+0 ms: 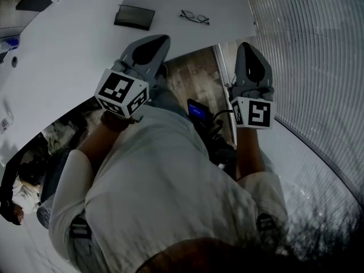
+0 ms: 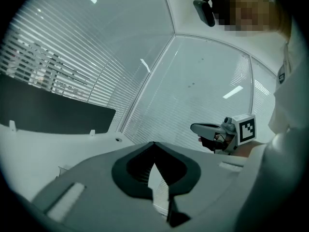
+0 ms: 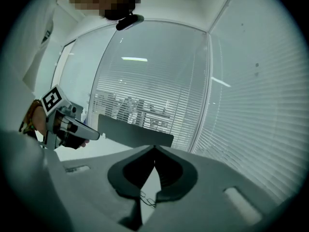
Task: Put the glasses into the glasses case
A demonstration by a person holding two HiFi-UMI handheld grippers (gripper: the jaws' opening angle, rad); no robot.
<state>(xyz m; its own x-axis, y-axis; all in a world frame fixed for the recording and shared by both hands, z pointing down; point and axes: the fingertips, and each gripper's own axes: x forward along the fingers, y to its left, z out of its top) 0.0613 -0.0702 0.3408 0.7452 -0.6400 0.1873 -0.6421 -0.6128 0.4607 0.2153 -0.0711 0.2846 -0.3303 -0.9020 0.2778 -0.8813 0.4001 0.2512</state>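
In the head view the thin-framed glasses (image 1: pixel 195 17) lie on the white table (image 1: pixel 68 56), to the right of the dark glasses case (image 1: pixel 133 17). My left gripper (image 1: pixel 156 41) hangs over the table's near edge, short of the case, jaws shut and empty. My right gripper (image 1: pixel 248 49) is off the table's right corner, also shut with nothing held. In the right gripper view the glasses (image 3: pixel 147 200) show small through the slit below the closed jaw tips (image 3: pixel 154 150), and the left gripper (image 3: pixel 79 132) is at the left. The left gripper view shows its closed tips (image 2: pixel 154 146) and the right gripper (image 2: pixel 208 128).
A dark panel (image 3: pixel 135 134) stands at the table's far side. Slatted blinds (image 1: pixel 307 50) and glass walls run along the right. A small device with a blue screen (image 1: pixel 197 110) sits below the table edge between my arms. The person's white shirt (image 1: pixel 170 181) fills the lower head view.
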